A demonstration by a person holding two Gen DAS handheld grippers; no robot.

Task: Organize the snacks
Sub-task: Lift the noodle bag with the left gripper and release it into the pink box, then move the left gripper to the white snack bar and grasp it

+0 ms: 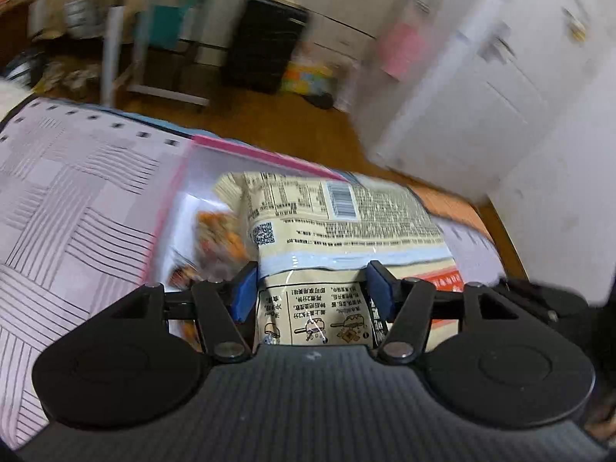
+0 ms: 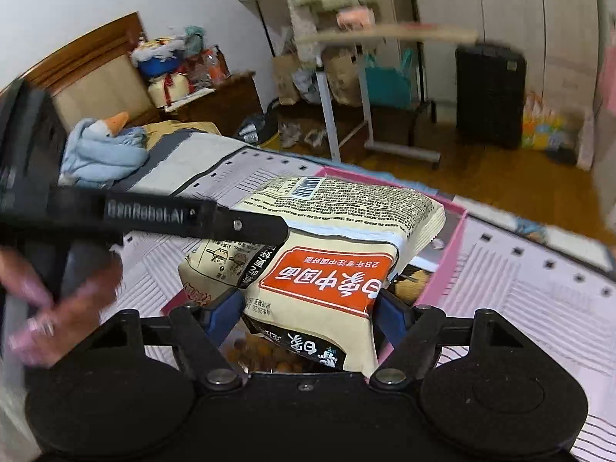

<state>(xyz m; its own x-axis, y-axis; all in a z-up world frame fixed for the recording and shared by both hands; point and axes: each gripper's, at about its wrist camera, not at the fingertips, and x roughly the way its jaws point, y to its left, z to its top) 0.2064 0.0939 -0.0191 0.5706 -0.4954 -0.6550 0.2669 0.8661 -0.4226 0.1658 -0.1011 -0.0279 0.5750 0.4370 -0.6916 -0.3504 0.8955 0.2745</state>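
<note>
left gripper (image 1: 312, 288) clamped on cream noodle multipack (image 1: 338, 215), blue pads (image 1: 244, 292) pressing both sides of pack's near end, printed cooking pics visible btwn them. pack tilted, far end w/ barcode poking over pink-rimmed box (image 1: 265, 154), which sits on lilac striped bedsheet (image 1: 69, 208). orange-printed snack bag (image 1: 219, 235) lying inside box, just left of pack, partly under it. wood floor, white wardrobe & black unit (image 1: 265, 44) beyond, all blurred.

right gripper (image 2: 310, 302) around same noodle multipack (image 2: 327, 269) from the other side, orange label w/ white chars facing cam. left blue pad (image 2: 225, 308) touching pack's edge; right pad (image 2: 392, 308) right at pack's side, contact there hard to call, so can't say for sure if pinching or just bracketing. no earlier pic to compare. pack held up over pink-rimmed box (image 2: 446, 254), far end higher, near end dipping twd gripper body. loose brown round snacks (image 2: 265, 354) seen below pack's near end, inside box. black finger of left gripper (image 2: 200, 215) crossing in from left onto pack's upper-left edge, w/ hand (image 2: 57, 300) gripping its handle, blurred. bedsheet (image 2: 539, 292) spread either side of box. blue goose plush (image 2: 104, 142) on bed farther back, wooden headboard & cluttered nightstand behind, white desk legs & black unit (image 2: 489, 96) on wood floor.
</note>
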